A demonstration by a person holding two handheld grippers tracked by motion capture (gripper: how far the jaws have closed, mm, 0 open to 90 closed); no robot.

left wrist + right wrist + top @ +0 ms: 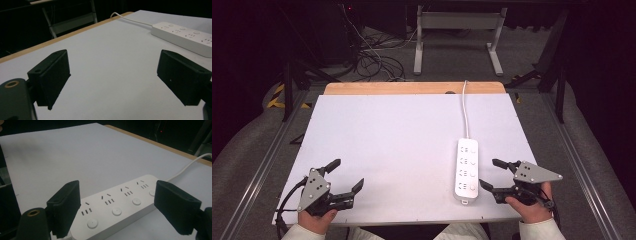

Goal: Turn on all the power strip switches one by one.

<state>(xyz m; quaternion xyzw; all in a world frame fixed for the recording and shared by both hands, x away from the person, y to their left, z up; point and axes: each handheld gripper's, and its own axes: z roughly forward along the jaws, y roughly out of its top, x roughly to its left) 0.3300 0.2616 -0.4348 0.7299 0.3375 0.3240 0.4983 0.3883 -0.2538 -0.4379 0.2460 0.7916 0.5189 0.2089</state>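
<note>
A white power strip (466,170) with several sockets and round buttons lies on the white table top, right of the middle; its white cable (465,107) runs to the far edge. My right gripper (492,174) is open just right of the strip's near end, jaws pointing left toward it. In the right gripper view the power strip (117,205) lies just beyond the spread jaws. My left gripper (346,174) is open near the front left corner, holding nothing. In the left gripper view the power strip (185,35) lies far off at the upper right.
The white table top (402,145) has a wooden strip (412,88) along its far edge. Metal rails run along both sides of the table. Beyond it are a white table frame (457,35) and tangled cables (372,60) on the floor.
</note>
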